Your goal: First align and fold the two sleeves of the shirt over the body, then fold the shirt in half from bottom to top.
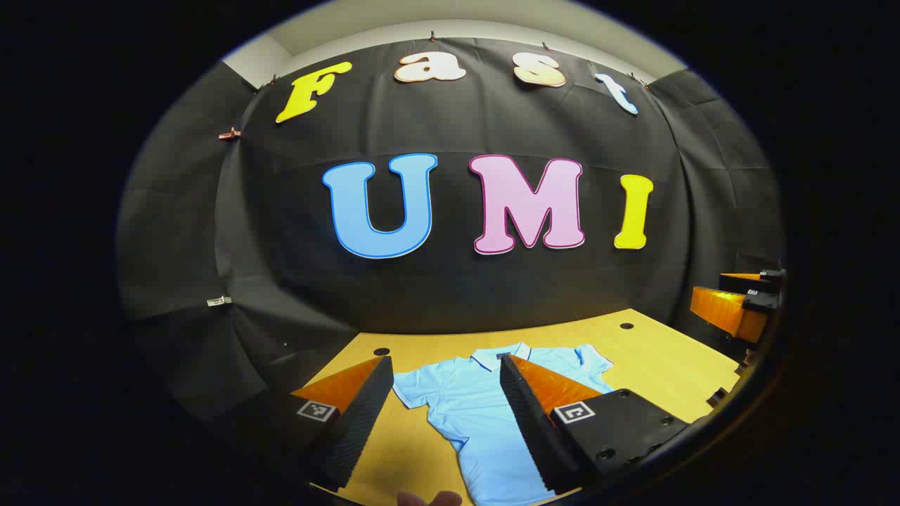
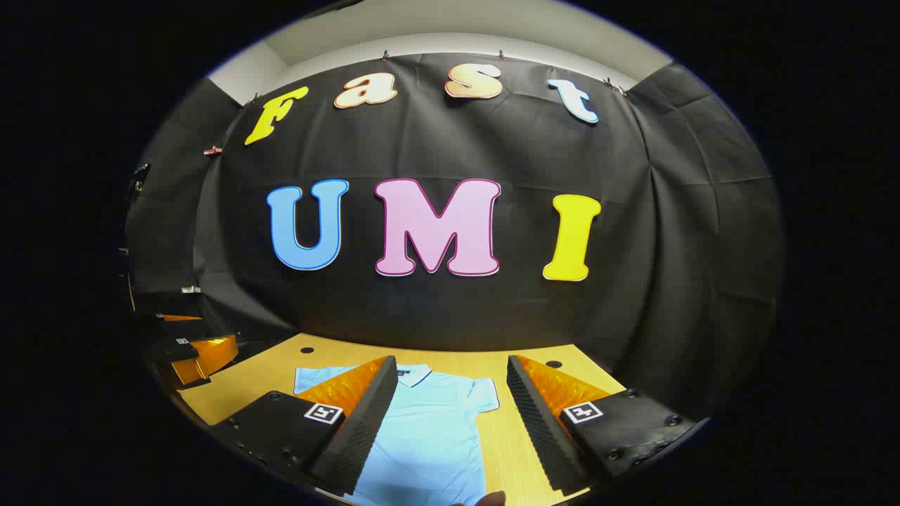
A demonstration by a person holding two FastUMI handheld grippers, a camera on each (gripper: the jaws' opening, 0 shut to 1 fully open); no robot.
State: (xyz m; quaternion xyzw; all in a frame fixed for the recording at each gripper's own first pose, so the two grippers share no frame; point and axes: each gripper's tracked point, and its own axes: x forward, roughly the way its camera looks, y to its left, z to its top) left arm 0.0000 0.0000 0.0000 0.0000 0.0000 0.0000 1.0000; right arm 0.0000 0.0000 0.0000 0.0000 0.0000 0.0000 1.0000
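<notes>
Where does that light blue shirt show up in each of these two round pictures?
Left gripper view: the shirt lies low in the middle, between the left gripper's open fingers, on the table.
Right gripper view: the shirt lies low, left of middle, reaching between the right gripper's fingers.
Shared landmark: the shirt's white-edged collar, farthest from the camera in both.

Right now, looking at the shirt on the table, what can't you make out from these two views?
- Shirt hem: cut off at the bottom edge in both gripper views.
- Shirt's middle, left gripper view: covered by one finger of the left gripper.
- One sleeve, right gripper view: partly behind a finger of the right gripper.
- Collar details: too small to tell.
</notes>
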